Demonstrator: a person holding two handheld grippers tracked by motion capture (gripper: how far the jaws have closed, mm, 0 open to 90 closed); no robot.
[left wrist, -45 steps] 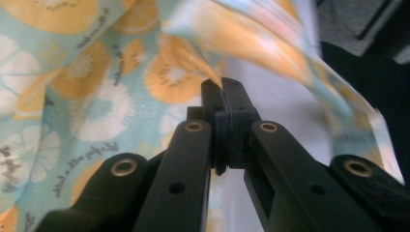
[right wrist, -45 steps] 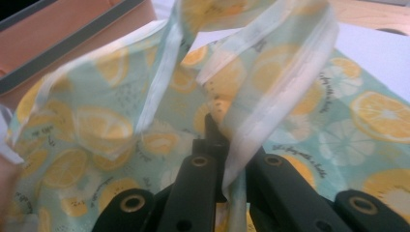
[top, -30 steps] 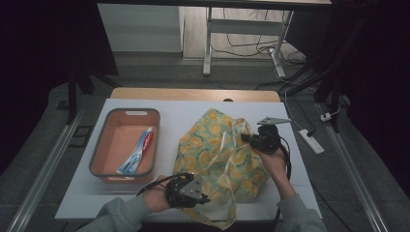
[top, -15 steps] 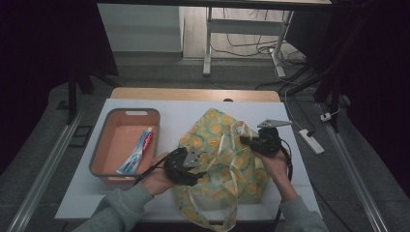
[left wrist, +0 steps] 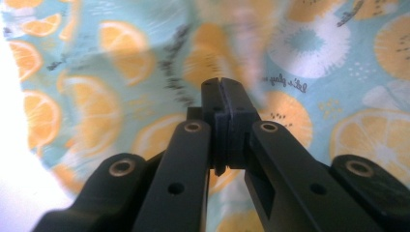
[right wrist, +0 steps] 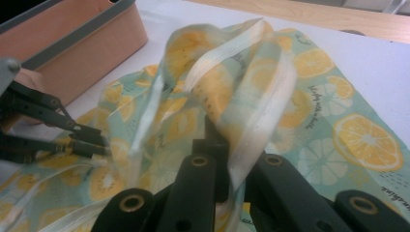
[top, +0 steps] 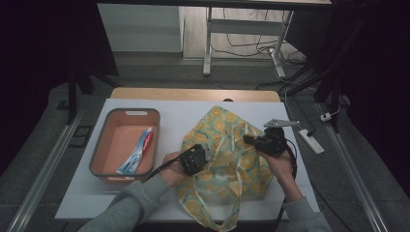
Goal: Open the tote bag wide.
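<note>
We see the white counter (top: 193,116), dark floor beyond. The lemon-print bag (top: 227,169) lies lengthwise toward us. Our left hand-held gripper (top: 207,153), just closing, is pressed together on nothing; the right hand-held gripper (top: 247,139) pinches the bag's handle (right wrist: 251,130).

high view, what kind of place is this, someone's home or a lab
Most likely a lab or recording setup rather than a home: a white table standing between floor rails, loose cables and a power strip on the floor, dark surroundings.

Grey sleeves (top: 126,208), black grippers, brass-ringed screw holes along the jaws, a grey three-cornered plate (top: 280,123)
</note>
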